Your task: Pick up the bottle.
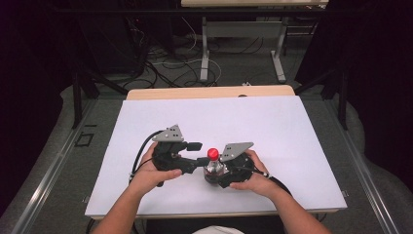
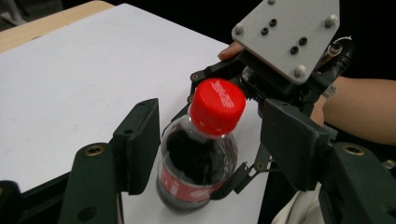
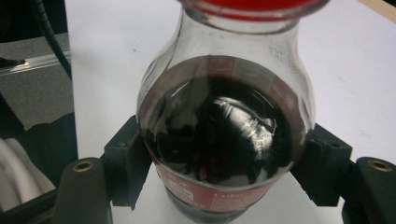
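Bottle: I see a small clear plastic bottle (image 1: 213, 165) with dark drink, a red label and a red screw cap (image 2: 217, 106). It stands upright on the white table sheet (image 1: 272, 141), near the front edge, between my two hands.
Right gripper (image 3: 219, 163): its black jaws are clenched on the bottle's body, one pad on each side, at the label.
Left gripper (image 2: 210, 144): its jaws stand on both sides of the bottle's neck and cap. I see a gap on each side, so the pads do not press; it grasps nothing.
Hands: my left hand (image 1: 151, 175) and right hand (image 1: 253, 178) rest low over the sheet, close together.
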Demonstrator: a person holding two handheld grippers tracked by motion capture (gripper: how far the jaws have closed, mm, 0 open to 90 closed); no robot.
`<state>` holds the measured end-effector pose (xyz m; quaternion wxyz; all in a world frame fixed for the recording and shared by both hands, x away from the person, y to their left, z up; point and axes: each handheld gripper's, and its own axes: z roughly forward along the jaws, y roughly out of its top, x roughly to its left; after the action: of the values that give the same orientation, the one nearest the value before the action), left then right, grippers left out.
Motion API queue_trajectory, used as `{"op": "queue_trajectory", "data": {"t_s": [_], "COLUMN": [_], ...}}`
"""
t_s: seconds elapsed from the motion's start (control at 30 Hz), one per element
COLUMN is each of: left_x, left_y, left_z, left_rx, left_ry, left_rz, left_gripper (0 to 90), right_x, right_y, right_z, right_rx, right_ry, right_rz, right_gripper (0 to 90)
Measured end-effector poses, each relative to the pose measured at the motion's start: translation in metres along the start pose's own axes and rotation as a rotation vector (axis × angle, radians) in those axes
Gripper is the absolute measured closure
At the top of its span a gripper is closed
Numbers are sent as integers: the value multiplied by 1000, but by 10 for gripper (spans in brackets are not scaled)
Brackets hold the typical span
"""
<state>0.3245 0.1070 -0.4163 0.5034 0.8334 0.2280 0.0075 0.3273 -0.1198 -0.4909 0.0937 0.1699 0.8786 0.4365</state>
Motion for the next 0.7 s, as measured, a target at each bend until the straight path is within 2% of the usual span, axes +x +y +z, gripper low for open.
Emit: {"op": "queue_trajectory", "data": {"t_s": [0.2,0.5,0.6,0.7], "left_x": [2,2,2,0], "left_y": [4,8,7,6], "left_z": [9,18,19,19], "left_rx": [8,49,50,56], "left_ry": [-71,-107,-135,-137], "left_rz": [-4,19,21,44], "left_gripper": [416,501,550,592], "right_x": [4,10,11,13], "right_y": [0,3,3,3], "right_z": [3,3,3,4], "right_rx": [9,0,-4,-8], "right_ry": [38,82,97,98], "right_rz": [-21,-39,-43,-39], "right_gripper": [293,293,293,293]}}
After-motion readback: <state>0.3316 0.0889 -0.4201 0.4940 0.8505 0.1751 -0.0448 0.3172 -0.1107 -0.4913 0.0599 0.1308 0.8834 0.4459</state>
